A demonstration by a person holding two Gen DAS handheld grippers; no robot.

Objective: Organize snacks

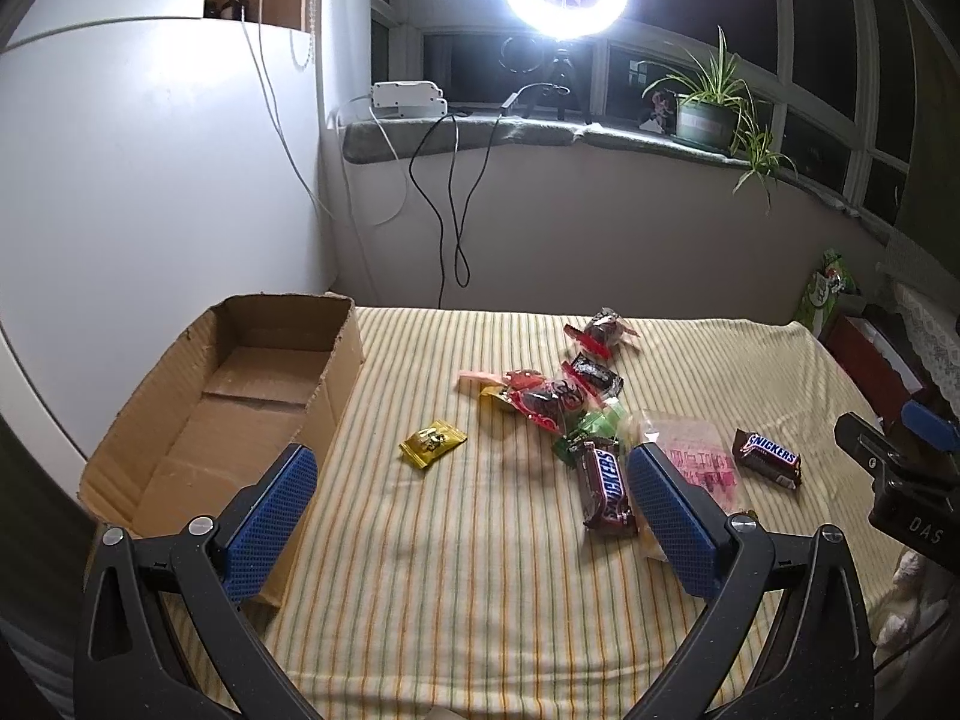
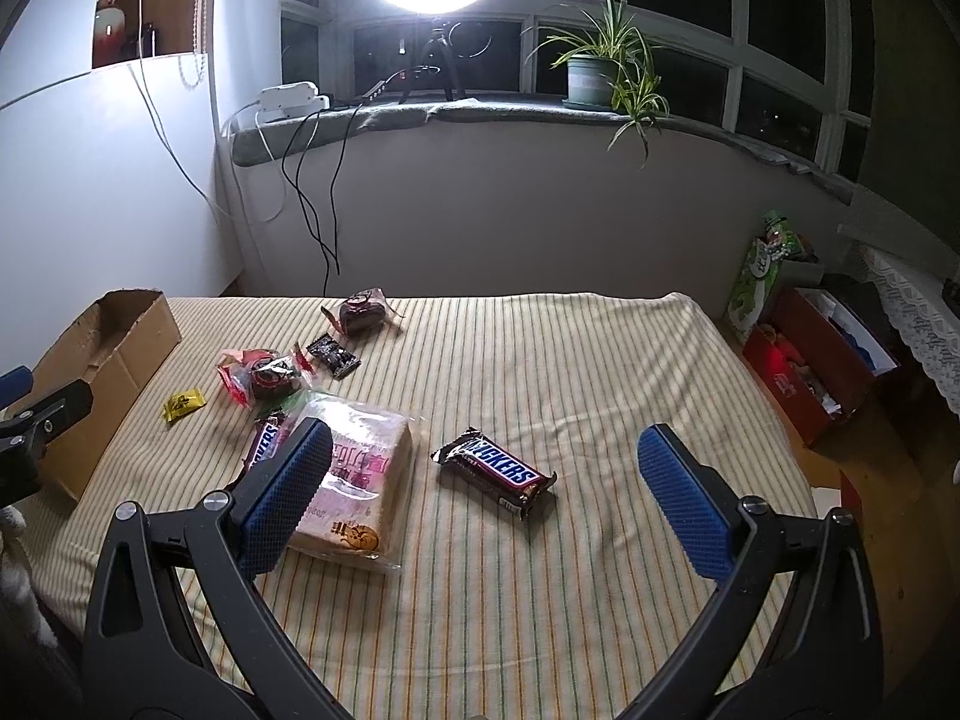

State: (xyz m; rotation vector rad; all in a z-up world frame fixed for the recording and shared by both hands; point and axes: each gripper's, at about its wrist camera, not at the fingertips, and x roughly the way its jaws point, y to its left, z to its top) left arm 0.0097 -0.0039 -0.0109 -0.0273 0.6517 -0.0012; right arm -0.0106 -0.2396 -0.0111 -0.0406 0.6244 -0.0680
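Left wrist view: the left gripper (image 1: 471, 507) is released, jaws spread wide, grasping nothing. The cardboard box (image 1: 180, 456) lies on the striped cloth (image 1: 468, 570) that covers the surface, and one blue pad overlaps the box's near corner in this view. The box interior shows bare cardboard; no snack is visible inside. To the right of the box lies a yellow candy (image 1: 432, 443) on its own. Further right of the box is a cluster: red-wrapped sweets (image 1: 543, 399), a dark packet (image 1: 594, 373), another red sweet (image 1: 603, 330) at the far end, green wrappers (image 1: 591, 429) and a near chocolate bar (image 1: 606, 489). A clear bag (image 1: 699, 456) and a second chocolate bar (image 1: 768, 455) lie furthest from the box.

Right wrist view: the right gripper (image 2: 483, 504) is also released and empty, jaws wide apart. The second chocolate bar (image 2: 492, 471) lies between the jaws in this view, flat on the cloth; whether the gripper is down at its level cannot be told. The clear bag (image 2: 360, 492), holding what looks like sliced bread, lies between that bar and the box (image 2: 102, 372), partly behind one pad.

Progress, as a judgement: sorting has not visibly begun. All snacks remain on the cloth, outside the box. Every item is left to move.
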